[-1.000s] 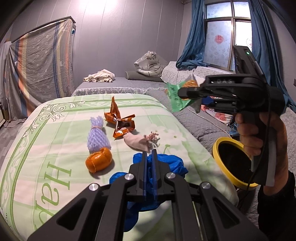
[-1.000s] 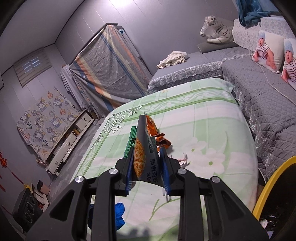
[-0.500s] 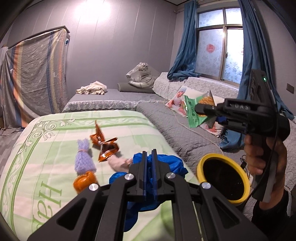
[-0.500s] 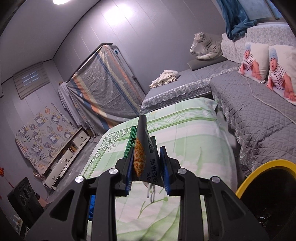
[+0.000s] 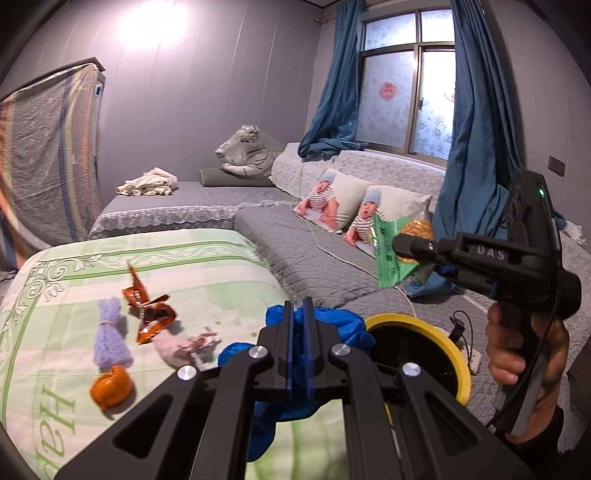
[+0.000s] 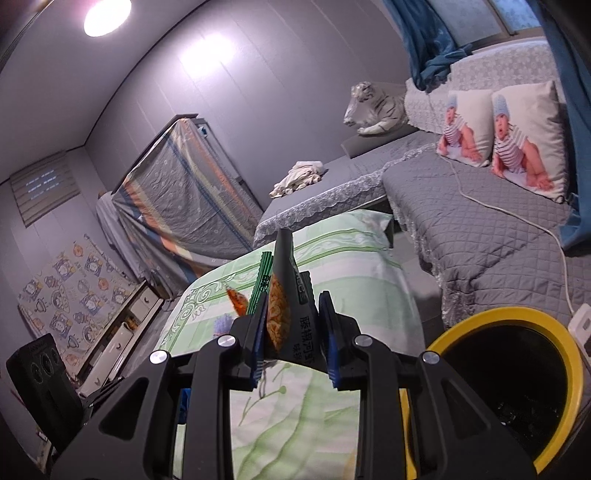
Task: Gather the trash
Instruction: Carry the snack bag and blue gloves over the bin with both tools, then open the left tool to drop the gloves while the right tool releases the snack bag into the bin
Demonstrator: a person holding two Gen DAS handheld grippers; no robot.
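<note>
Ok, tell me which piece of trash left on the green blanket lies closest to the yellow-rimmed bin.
The pale pink crumpled piece: it lies nearest the yellow-rimmed bin. The orange wrappers, purple net and orange ball all lie farther left on the green blanket.

Pale grey panelled walls (image 5: 207, 96) close in the room, lit by a round ceiling lamp (image 6: 107, 16). A frosted window (image 5: 406, 99) hangs with deep blue curtains (image 5: 476, 140). Grey quilted platform seating (image 6: 480, 229) runs along the wall, bearing two baby-print cushions (image 6: 498, 133) and a white plush tiger (image 5: 245, 155). A green-patterned bedcover (image 5: 184, 266) spreads in front. A striped cloth drapes a tall cabinet (image 6: 184, 192).
</note>
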